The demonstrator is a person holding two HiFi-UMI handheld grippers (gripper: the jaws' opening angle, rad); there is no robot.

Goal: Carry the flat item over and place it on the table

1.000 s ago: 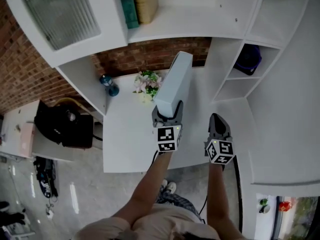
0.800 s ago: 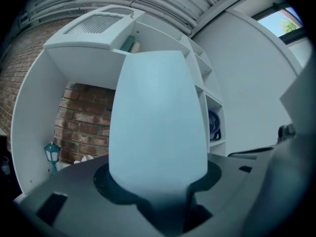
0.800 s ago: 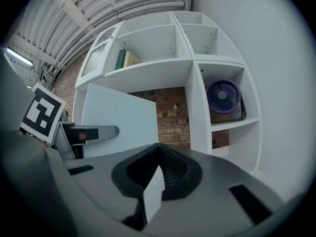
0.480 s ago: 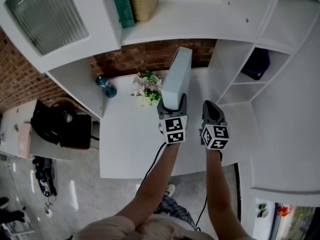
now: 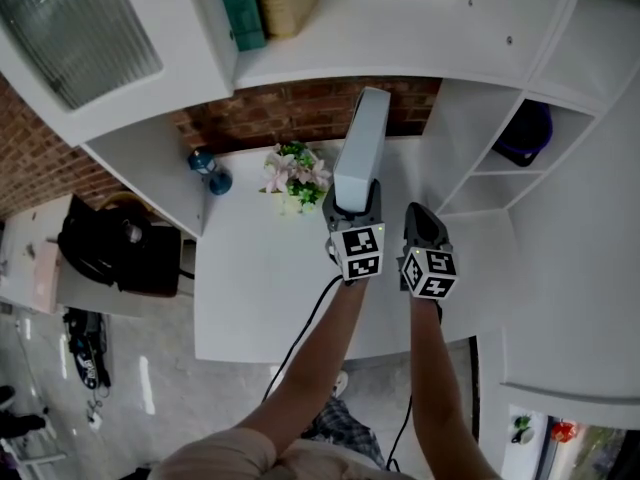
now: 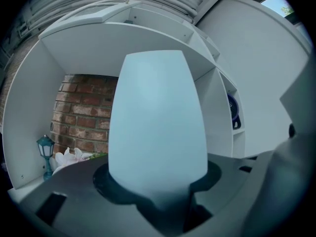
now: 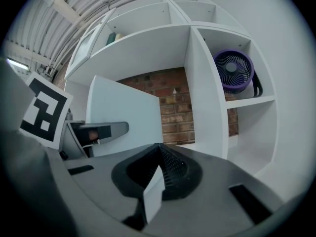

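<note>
- A black bag point(image 5: 120, 248) is sitting on a lower surface at far left, apart from the white counter point(image 5: 260, 288).
- A small blue lantern point(image 5: 207, 168) is standing at the counter's back left corner, near the brick wall point(image 5: 290, 113).
- A bunch of pale flowers point(image 5: 295, 176) is lying just right of the lantern, also at the back of the counter.
- The flat item point(image 5: 360, 143), a pale blue-white panel, is being held on edge over the counter, just right of the flowers. Its far end is pointing toward the brick wall, and it is not lying on the counter.
- The left gripper point(image 5: 353, 206) is clamping the near end of the flat item. In the left gripper view the panel point(image 6: 157, 127) is filling the gap, with the fingers point(image 6: 74, 191) closed against both faces.
- The right gripper point(image 5: 424, 223) is hovering just beside the left one, on its right, over the counter's right part and touching nothing.
- In the right gripper view its fingers point(image 7: 170, 169) are pressed together at the tips with nothing between them. The flat item point(image 7: 123, 117) is showing to their left.
- A purple fan point(image 7: 233, 70) is sitting in an open cubby of the white shelving at far right, well apart from both grippers.
</note>
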